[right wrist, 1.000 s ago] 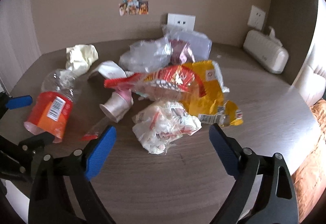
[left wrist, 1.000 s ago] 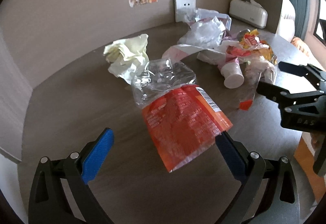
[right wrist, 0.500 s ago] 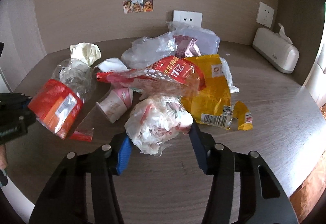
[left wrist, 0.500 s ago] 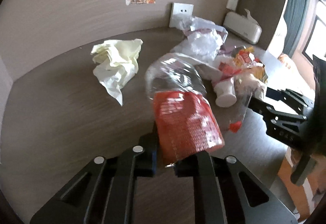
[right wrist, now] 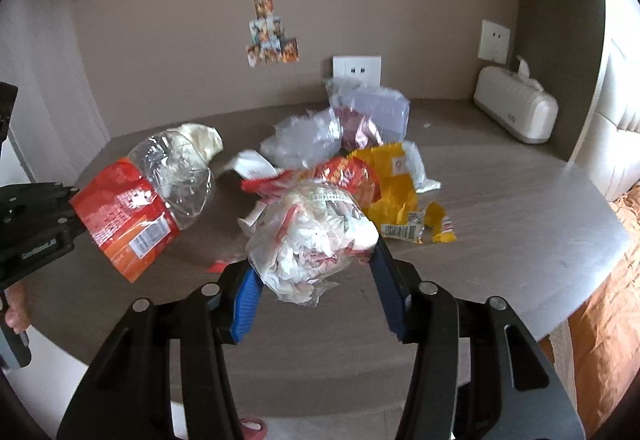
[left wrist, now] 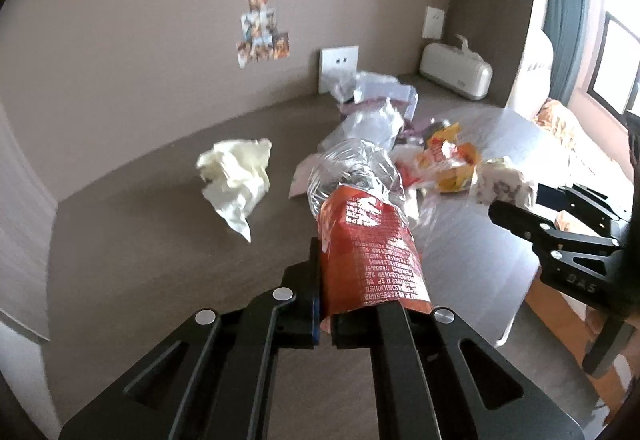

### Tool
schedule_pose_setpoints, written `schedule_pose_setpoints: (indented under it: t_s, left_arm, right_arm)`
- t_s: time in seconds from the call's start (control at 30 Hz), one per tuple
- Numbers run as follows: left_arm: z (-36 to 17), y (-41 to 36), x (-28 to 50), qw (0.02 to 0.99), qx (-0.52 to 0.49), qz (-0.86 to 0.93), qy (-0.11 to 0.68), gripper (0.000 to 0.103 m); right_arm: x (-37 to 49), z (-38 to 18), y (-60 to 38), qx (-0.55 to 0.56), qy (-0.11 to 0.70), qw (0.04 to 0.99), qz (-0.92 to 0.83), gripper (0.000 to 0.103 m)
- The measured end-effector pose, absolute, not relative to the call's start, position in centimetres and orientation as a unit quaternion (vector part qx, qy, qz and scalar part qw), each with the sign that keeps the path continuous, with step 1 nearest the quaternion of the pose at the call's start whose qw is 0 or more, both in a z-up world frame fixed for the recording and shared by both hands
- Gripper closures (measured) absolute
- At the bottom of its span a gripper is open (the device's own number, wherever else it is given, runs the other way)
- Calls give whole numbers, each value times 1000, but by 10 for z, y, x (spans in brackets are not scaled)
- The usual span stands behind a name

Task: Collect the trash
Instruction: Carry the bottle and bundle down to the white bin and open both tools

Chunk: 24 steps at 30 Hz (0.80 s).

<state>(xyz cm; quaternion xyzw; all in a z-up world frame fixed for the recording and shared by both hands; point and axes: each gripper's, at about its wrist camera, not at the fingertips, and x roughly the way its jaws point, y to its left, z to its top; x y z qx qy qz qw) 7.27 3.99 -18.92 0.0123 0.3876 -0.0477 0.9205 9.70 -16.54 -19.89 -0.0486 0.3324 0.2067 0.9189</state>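
Note:
My left gripper (left wrist: pixel 326 320) is shut on a crushed clear plastic bottle with an orange label (left wrist: pixel 368 252) and holds it above the brown table (left wrist: pixel 140 260). The bottle also shows at the left in the right wrist view (right wrist: pixel 136 200). My right gripper (right wrist: pixel 316 292) is shut on a crumpled white wrapper ball (right wrist: pixel 314 236), lifted off the table. It shows at the right in the left wrist view (left wrist: pixel 516 208). A trash pile stays behind: yellow and red snack bags (right wrist: pixel 384 184), clear plastic bags (right wrist: pixel 304 140), a crumpled cream tissue (left wrist: pixel 236 176).
A white tissue box (right wrist: pixel 516 116) stands at the back right by the wall. Wall sockets (right wrist: pixel 356 70) sit behind the pile. A small red scrap (right wrist: pixel 220 265) lies on the table (right wrist: pixel 520 240). An orange blanket (right wrist: pixel 608 320) lies beyond the table's right edge.
Both grippers closed from open: the left on the orange-label bottle, the right on the white wrapper ball. Both have since lifted their loads off the table.

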Motion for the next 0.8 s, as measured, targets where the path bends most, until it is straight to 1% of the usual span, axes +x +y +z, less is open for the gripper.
schedule_pose_setpoints:
  t_s: [0.27, 0.47, 0.63, 0.8]
  left_arm:
    - [-126, 19, 50, 932, 30, -83, 352, 100]
    - [-94, -14, 54, 938, 52, -146, 311, 100]
    - [-88, -56, 59, 926, 76, -224, 294, 100]
    - [-98, -109, 62, 903, 108, -296, 292, 100]
  right_arm:
    - [54, -134, -182, -46, 288, 939, 183, 50]
    - [28, -99, -204, -47, 265, 956, 117, 50]
    - [10, -89, -231, -38, 266, 963, 36, 50]
    - [-9, -100, -270, -19, 280, 959, -44, 50]
